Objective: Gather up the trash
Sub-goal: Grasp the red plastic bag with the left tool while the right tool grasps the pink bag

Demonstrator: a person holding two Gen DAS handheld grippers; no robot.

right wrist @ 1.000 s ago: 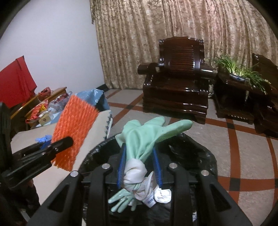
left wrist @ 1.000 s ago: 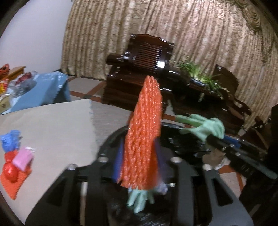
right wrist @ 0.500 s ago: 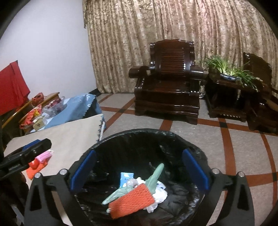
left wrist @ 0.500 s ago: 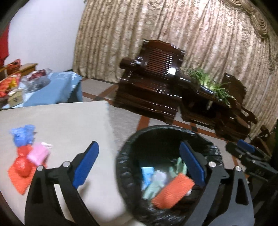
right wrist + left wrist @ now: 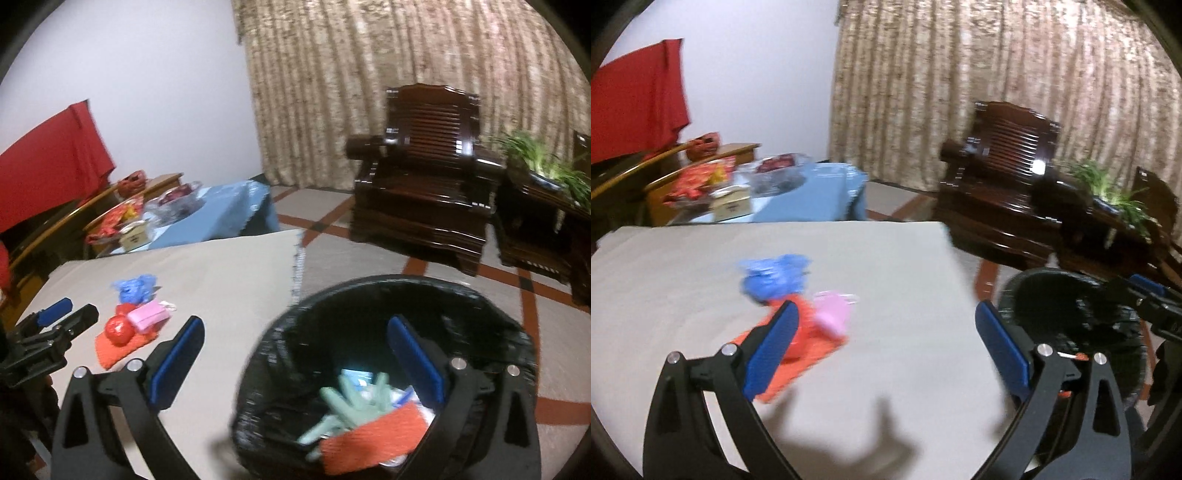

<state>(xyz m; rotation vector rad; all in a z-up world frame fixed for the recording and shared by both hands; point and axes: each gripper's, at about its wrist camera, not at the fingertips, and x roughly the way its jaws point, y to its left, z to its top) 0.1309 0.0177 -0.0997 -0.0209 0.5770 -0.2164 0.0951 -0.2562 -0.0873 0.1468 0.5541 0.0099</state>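
At lower right, the black-lined bin (image 5: 388, 373) holds a green glove (image 5: 347, 402) and orange mesh (image 5: 373, 439). Both the left gripper (image 5: 886, 332) and right gripper (image 5: 295, 347) gape empty, jaws just opened; remaining trash (image 5: 129, 321) sits on the table (image 5: 229, 273) at left.

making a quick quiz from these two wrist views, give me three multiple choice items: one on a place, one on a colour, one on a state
1. Where does the green glove lie?
A. on the table
B. in the black-lined bin
C. on the armchair

2. What colour is the crumpled bag at the far end of the trash pile on the table?
A. blue
B. yellow
C. white

3. How does the right gripper stand?
A. shut on the glove
B. shut on nothing
C. open, holding nothing

Key: 1 B, the glove rests among the trash inside the bin. 2 A, it is blue, beyond the red ball and pink pouch. 3 C, its jaws stand wide apart with nothing between them.
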